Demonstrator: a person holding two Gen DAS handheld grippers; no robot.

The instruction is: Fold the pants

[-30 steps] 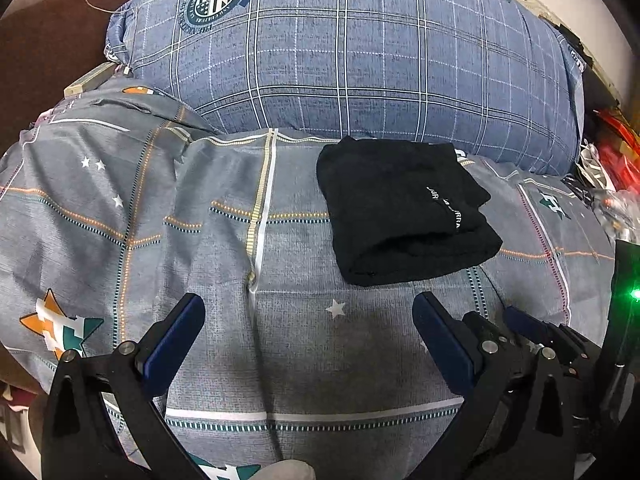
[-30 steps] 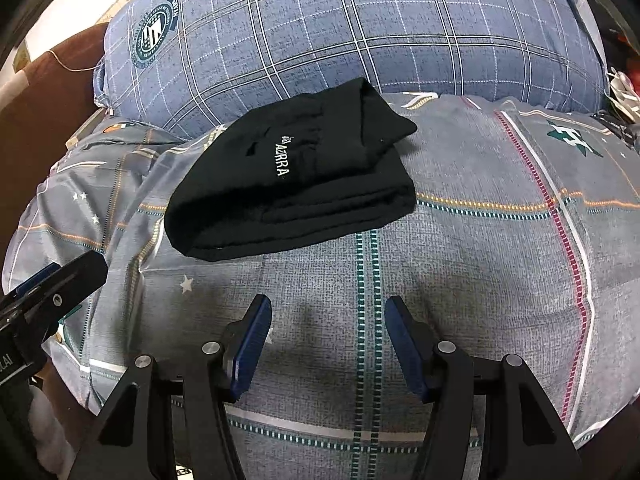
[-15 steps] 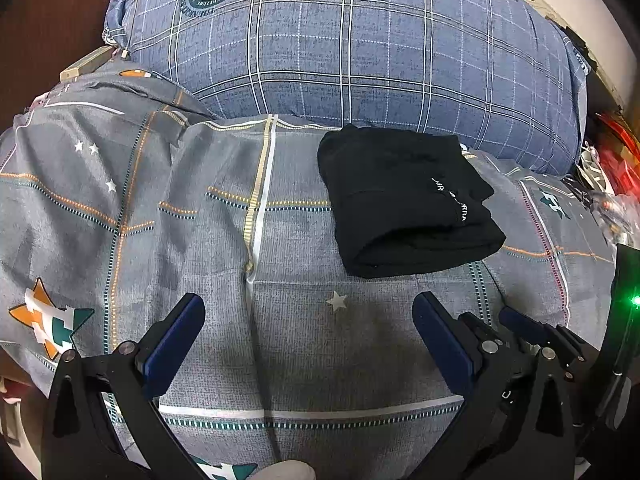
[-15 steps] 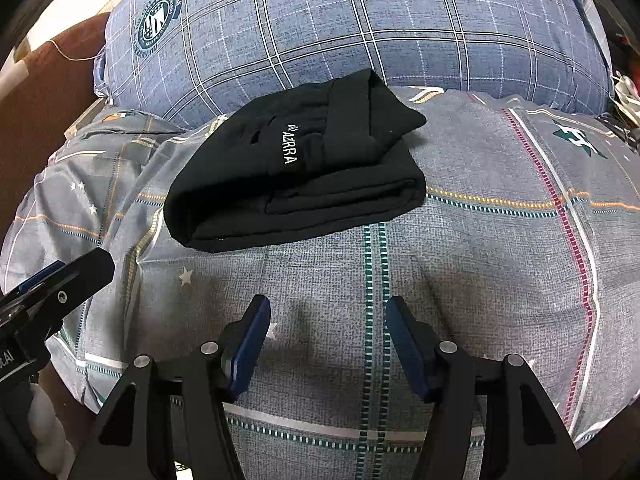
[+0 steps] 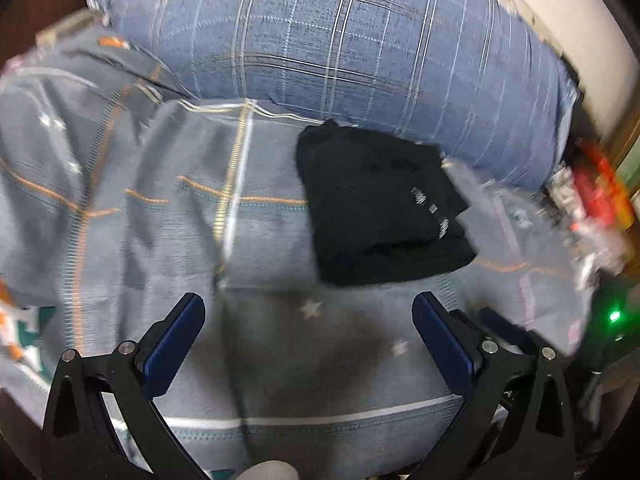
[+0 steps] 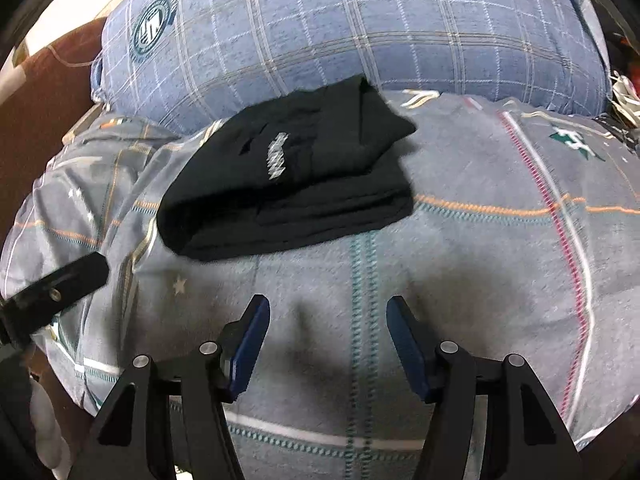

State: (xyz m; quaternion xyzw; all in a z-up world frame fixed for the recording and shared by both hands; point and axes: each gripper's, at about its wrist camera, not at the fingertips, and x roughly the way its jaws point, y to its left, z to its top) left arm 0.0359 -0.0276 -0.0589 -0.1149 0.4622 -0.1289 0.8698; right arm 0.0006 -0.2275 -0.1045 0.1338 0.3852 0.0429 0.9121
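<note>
The black pants (image 5: 380, 208) lie folded into a compact bundle on the grey patterned bedspread (image 5: 256, 336), with white lettering on top. They also show in the right wrist view (image 6: 288, 184). My left gripper (image 5: 308, 308) is open and empty, hovering short of the bundle's near edge. My right gripper (image 6: 326, 308) is open and empty, a little in front of the bundle. A finger of the left gripper (image 6: 56, 292) shows at the left of the right wrist view.
A large blue plaid pillow (image 5: 340, 52) lies just behind the pants, also in the right wrist view (image 6: 360, 24). Red and white clutter (image 5: 592, 204) sits past the bed's right side. A brown headboard (image 6: 44, 92) is at the left.
Both grippers have moved slightly toward the pants, and the views are now motion-blurred. The folded pants have not moved. Both grippers stay open.
</note>
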